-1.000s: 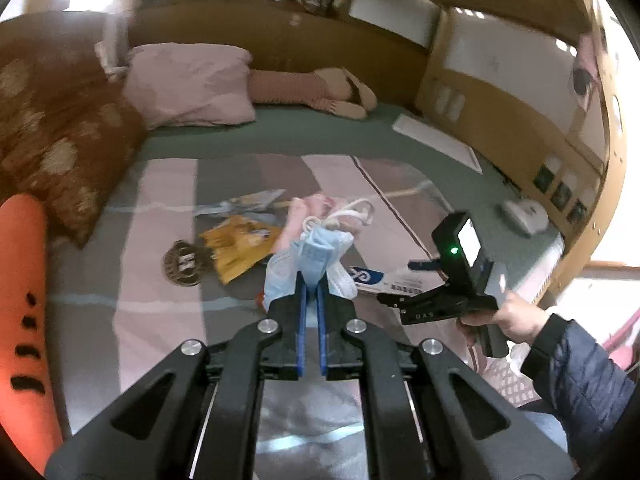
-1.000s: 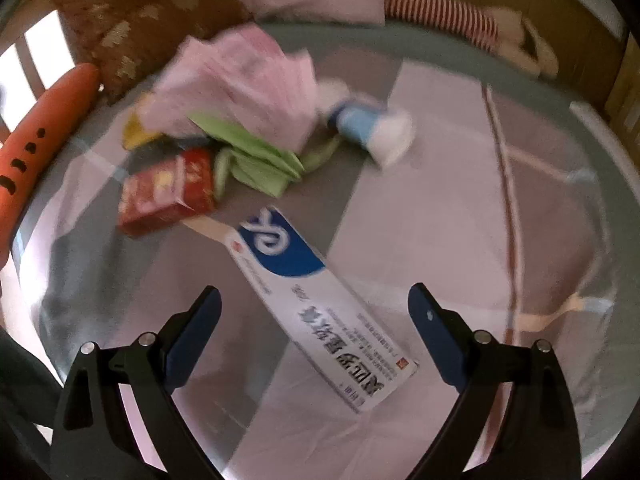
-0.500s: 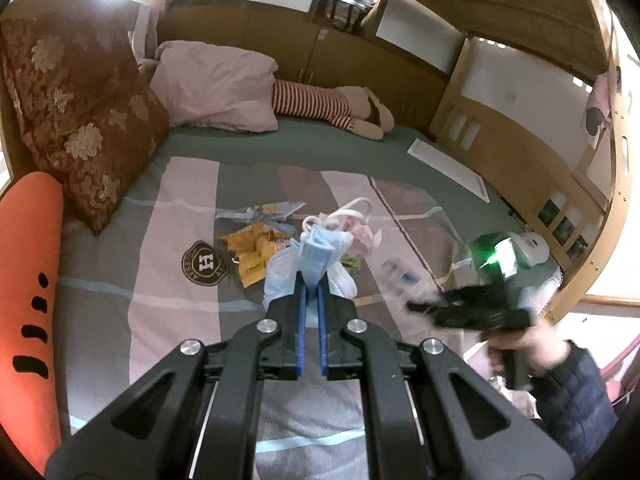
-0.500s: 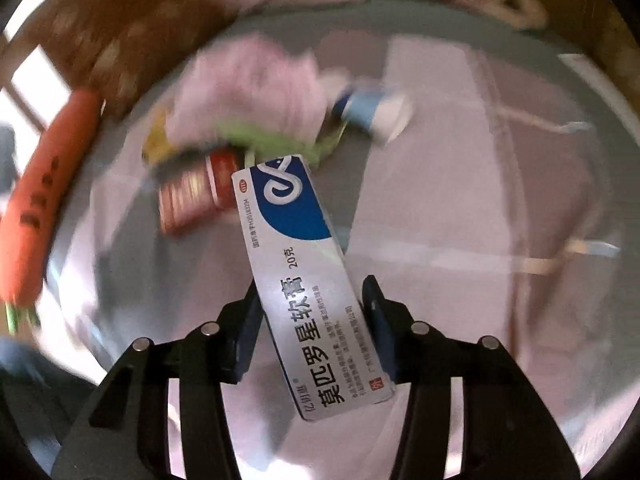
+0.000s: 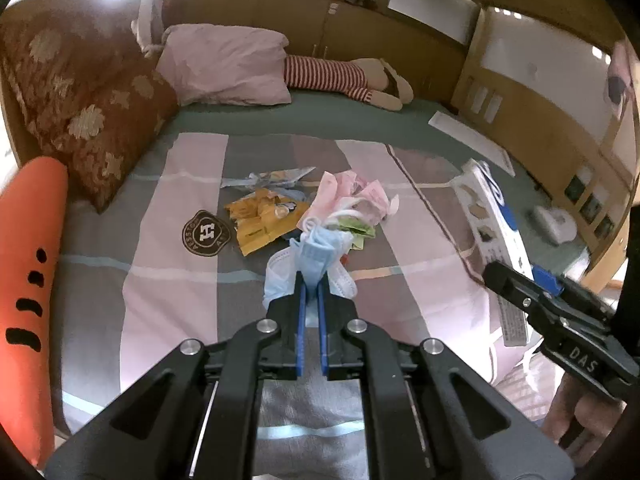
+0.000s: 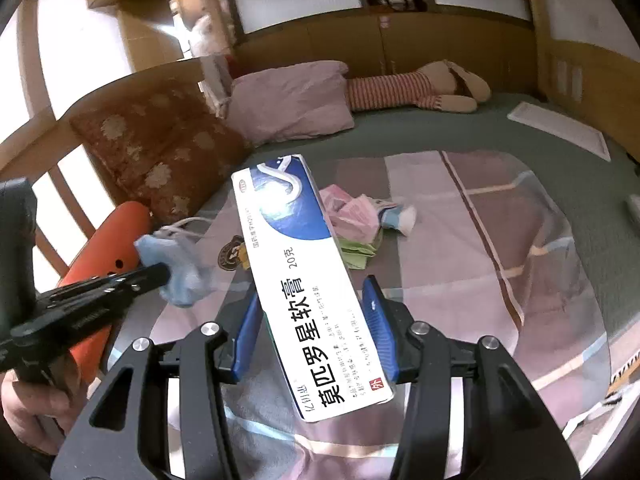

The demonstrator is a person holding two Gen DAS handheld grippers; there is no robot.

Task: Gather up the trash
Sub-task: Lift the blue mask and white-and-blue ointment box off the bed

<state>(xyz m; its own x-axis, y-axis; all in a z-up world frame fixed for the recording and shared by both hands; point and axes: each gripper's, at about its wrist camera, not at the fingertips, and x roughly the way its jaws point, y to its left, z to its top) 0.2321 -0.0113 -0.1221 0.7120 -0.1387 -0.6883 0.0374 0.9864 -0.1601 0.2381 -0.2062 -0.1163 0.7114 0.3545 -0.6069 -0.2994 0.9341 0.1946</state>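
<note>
My left gripper [image 5: 311, 289] is shut on a light blue face mask [image 5: 316, 254] and holds it above the bed. It also shows in the right wrist view [image 6: 180, 264]. My right gripper [image 6: 312, 304] is shut on a white and blue ointment box [image 6: 304, 272], lifted off the bed and pointing up; the box shows in the left wrist view [image 5: 496, 232] at the right. On the bedspread lie pink paper [image 5: 352, 196], green scraps [image 5: 358, 232], a yellow wrapper [image 5: 258, 220] and a silver-blue wrapper [image 5: 272, 178].
A brown flowered cushion [image 5: 88, 108], an orange carrot-shaped pillow [image 5: 28, 280], a pink pillow [image 5: 228, 64] and a striped plush toy [image 5: 348, 80] lie along the bed's left and far sides. A wooden wall [image 5: 520, 92] runs along the right.
My right gripper closed on the ointment box, which lay on the bed a second ago, and lifted it upward. My left gripper kept hold of the mask.
</note>
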